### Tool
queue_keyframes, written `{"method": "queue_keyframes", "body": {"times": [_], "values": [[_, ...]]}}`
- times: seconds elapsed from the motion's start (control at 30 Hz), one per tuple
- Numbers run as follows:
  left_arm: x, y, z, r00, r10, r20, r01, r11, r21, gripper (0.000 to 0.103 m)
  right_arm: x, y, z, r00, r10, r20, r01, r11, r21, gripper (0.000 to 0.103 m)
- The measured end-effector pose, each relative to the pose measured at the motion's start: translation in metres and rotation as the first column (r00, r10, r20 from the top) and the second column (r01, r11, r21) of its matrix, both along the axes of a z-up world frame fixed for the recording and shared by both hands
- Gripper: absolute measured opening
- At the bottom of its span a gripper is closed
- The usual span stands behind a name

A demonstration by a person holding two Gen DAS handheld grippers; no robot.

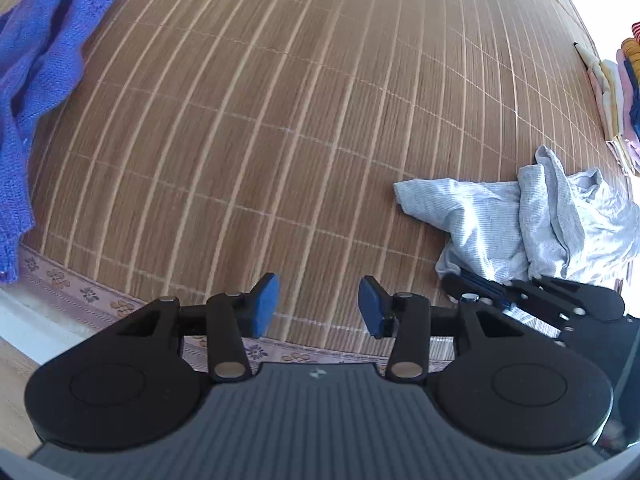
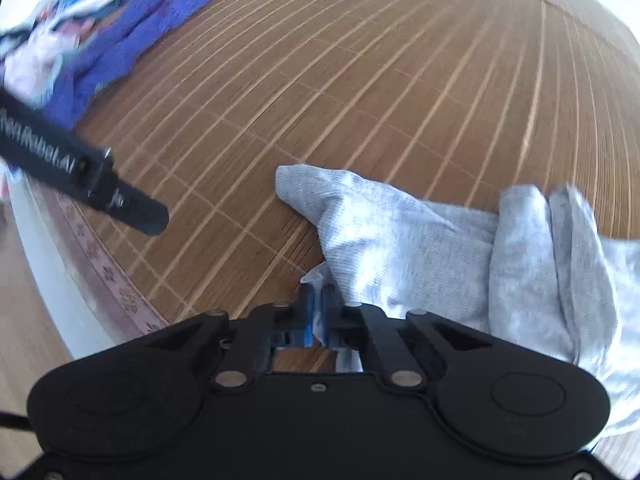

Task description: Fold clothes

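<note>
Grey ribbed cotton garment [image 2: 420, 240] lies crumpled at lower right of the bamboo slat mat [image 2: 360, 80]; the right gripper [image 2: 318, 312] pinches its near edge. The left gripper [image 1: 318, 308] hangs parted, empty. Picking-up step, I judge; next, the left gripper needs another edge to spread it flat.

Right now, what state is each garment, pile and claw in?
Grey garment: crumpled on the bamboo mat, one edge pinched.
Right claw: shut on the grey garment's edge.
Left claw: open, nothing between its pads, over bare mat.
Blue knit garment: spread loose at the mat's far left.
Stack of clothes: folded, at the mat's right edge.
Mixed pile: unfolded, blurred.
</note>
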State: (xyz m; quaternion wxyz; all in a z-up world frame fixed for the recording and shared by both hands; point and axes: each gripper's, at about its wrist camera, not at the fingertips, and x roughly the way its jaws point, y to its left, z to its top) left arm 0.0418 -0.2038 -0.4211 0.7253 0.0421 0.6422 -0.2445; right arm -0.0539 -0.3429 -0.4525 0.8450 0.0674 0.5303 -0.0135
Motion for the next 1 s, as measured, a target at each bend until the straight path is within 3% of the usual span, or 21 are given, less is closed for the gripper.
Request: {"method": "queue_keyframes", "body": {"times": [0.1, 0.23, 0.33, 0.47, 0.5, 0.57, 0.63, 0.67, 0.77, 0.87, 1.0], "values": [[0.005, 0.008, 0.001, 0.999, 0.034, 0.007, -0.034, 0.999, -0.001, 0.051, -0.009, 0.0, 0.01, 1.0, 0.015, 0.025, -0.018, 0.995, 0.102, 0.004], [0.01, 0.011, 0.003, 0.998, 0.051, 0.021, -0.051, 0.999, -0.001, 0.051, -0.019, 0.026, 0.012, 0.987, 0.157, 0.022, -0.158, 0.979, 0.125, 0.004], [0.01, 0.006, 0.004, 0.999, 0.032, 0.039, -0.033, 0.999, 0.005, 0.051, -0.02, 0.042, 0.004, 0.974, 0.225, -0.011, -0.223, 0.968, 0.116, 0.006], [0.011, -0.016, 0.0, 0.999, -0.007, 0.047, 0.007, 1.0, -0.002, 0.051, -0.024, 0.046, -0.002, 0.967, 0.255, -0.011, -0.245, 0.939, 0.24, 0.008], [0.011, -0.022, 0.0, 0.999, -0.018, 0.048, 0.019, 1.0, -0.008, 0.051, -0.026, 0.049, 0.0, 0.963, 0.271, -0.005, -0.263, 0.939, 0.223, 0.011], [0.012, -0.032, -0.001, 0.998, -0.043, 0.05, 0.044, 0.999, -0.026, 0.051, -0.031, 0.049, 0.011, 0.967, 0.255, 0.027, -0.256, 0.956, 0.145, 0.017], [0.015, -0.045, -0.005, 0.996, -0.082, 0.031, 0.083, 0.996, -0.029, 0.051, -0.031, 0.044, 0.017, 0.978, 0.205, 0.033, -0.207, 0.975, 0.081, 0.041], [0.017, -0.051, -0.007, 0.995, -0.099, 0.023, 0.1, 0.995, -0.026, 0.051, -0.03, 0.04, 0.018, 0.981, 0.189, 0.033, -0.19, 0.98, 0.058, 0.044], [0.02, -0.07, -0.008, 0.987, -0.161, 0.024, 0.162, 0.985, -0.056, 0.051, -0.027, 0.034, 0.014, 0.98, 0.195, 0.036, -0.195, 0.981, 0.017, 0.043], [0.016, -0.092, -0.008, 0.97, -0.239, 0.039, 0.242, 0.967, -0.077, 0.051, -0.022, 0.026, 0.004, 0.99, 0.141, 0.024, -0.142, 0.989, 0.051, 0.044], [0.008, -0.118, -0.023, 0.931, -0.348, 0.111, 0.344, 0.937, 0.051, 0.051, -0.023, 0.027, -0.004, 0.996, 0.092, 0.014, -0.093, 0.99, 0.11, 0.051]]}}
